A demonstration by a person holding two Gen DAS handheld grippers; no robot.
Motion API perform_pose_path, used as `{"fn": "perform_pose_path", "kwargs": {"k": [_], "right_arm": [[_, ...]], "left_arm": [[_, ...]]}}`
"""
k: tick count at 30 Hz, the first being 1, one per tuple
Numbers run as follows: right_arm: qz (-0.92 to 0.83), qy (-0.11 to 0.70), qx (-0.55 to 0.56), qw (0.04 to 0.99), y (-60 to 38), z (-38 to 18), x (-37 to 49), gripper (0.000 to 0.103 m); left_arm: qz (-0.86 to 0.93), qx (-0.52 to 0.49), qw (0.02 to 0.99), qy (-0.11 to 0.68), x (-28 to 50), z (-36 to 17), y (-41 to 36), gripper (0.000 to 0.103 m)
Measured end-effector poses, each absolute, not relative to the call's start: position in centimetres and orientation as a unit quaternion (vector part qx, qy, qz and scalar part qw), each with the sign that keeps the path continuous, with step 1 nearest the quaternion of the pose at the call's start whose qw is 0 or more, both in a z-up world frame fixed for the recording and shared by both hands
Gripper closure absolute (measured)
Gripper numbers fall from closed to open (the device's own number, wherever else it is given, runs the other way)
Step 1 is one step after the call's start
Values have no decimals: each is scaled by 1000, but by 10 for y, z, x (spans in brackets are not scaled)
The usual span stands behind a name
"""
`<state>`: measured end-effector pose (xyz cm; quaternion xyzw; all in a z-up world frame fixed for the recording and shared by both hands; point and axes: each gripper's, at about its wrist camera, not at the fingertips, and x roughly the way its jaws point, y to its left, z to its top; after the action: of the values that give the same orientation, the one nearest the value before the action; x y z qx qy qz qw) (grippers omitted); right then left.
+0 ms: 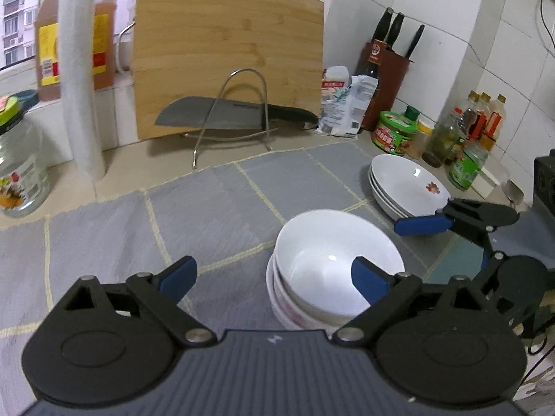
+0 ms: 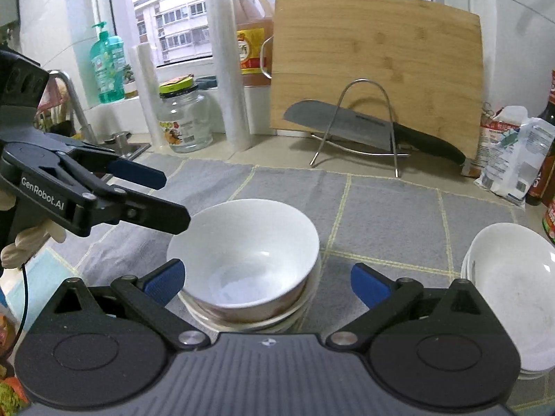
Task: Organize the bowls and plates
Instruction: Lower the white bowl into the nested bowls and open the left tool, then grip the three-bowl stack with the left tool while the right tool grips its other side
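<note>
A stack of white bowls (image 1: 329,260) stands on the grey mat (image 1: 215,215); it also shows in the right wrist view (image 2: 249,242). A stack of shallow white plates (image 1: 406,183) sits to its right and shows in the right wrist view (image 2: 513,277). My left gripper (image 1: 274,279) is open and empty, its right finger over the top bowl's near rim. My right gripper (image 2: 267,282) is open and empty, its fingers on either side of the bowl stack. Each gripper is visible in the other's view, the right one (image 1: 451,220) and the left one (image 2: 145,194).
A bamboo cutting board (image 2: 378,59) leans on the back wall behind a wire rack (image 2: 360,128) holding a cleaver (image 2: 347,124). A glass jar (image 2: 184,118), paper rolls (image 2: 229,69), an oil jug (image 2: 249,38), bags (image 2: 513,152), sauce bottles (image 1: 464,131) and a knife block (image 1: 385,79) line the counter.
</note>
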<state>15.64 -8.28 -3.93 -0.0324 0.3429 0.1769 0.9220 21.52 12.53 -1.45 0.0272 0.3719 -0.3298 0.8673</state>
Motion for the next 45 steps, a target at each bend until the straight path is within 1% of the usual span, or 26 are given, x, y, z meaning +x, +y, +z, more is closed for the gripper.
{"fn": "perform_pose_path", "kwargs": {"k": [4, 8, 10, 11, 16, 19, 23, 32, 36, 40, 45], "right_arm": [[191, 331, -44, 923, -89, -34, 146, 0], [220, 326, -52, 918, -102, -30, 138, 0], [230, 336, -66, 911, -106, -34, 137, 0], [233, 345, -76, 906, -106, -38, 138, 0], [220, 386, -118, 888, -99, -65, 150, 0], [212, 411, -130, 877, -94, -79, 160, 0], [207, 426, -158, 866, -88, -90, 168, 0], [234, 455, -161, 844, -88, -107, 181, 0], [268, 440, -163, 842, -92, -107, 182, 0], [311, 407, -175, 841, -99, -109, 180, 0], [342, 406, -189, 826, -100, -108, 191, 0]], "left_arm": [[-326, 28, 871, 367, 199, -17, 133, 8], [-324, 50, 870, 368, 183, -23, 136, 8], [-328, 64, 866, 373, 177, -29, 135, 6], [-332, 70, 862, 377, 175, -33, 134, 4], [-363, 112, 833, 401, 182, -65, 120, 4], [-386, 119, 820, 407, 192, -76, 111, 4], [-417, 138, 803, 402, 202, -86, 100, 4], [-444, 177, 789, 385, 205, -97, 90, 1], [-442, 209, 794, 362, 199, -101, 85, 0], [-433, 193, 807, 352, 197, -103, 89, 0], [-427, 185, 815, 346, 194, -104, 91, 0]]}}
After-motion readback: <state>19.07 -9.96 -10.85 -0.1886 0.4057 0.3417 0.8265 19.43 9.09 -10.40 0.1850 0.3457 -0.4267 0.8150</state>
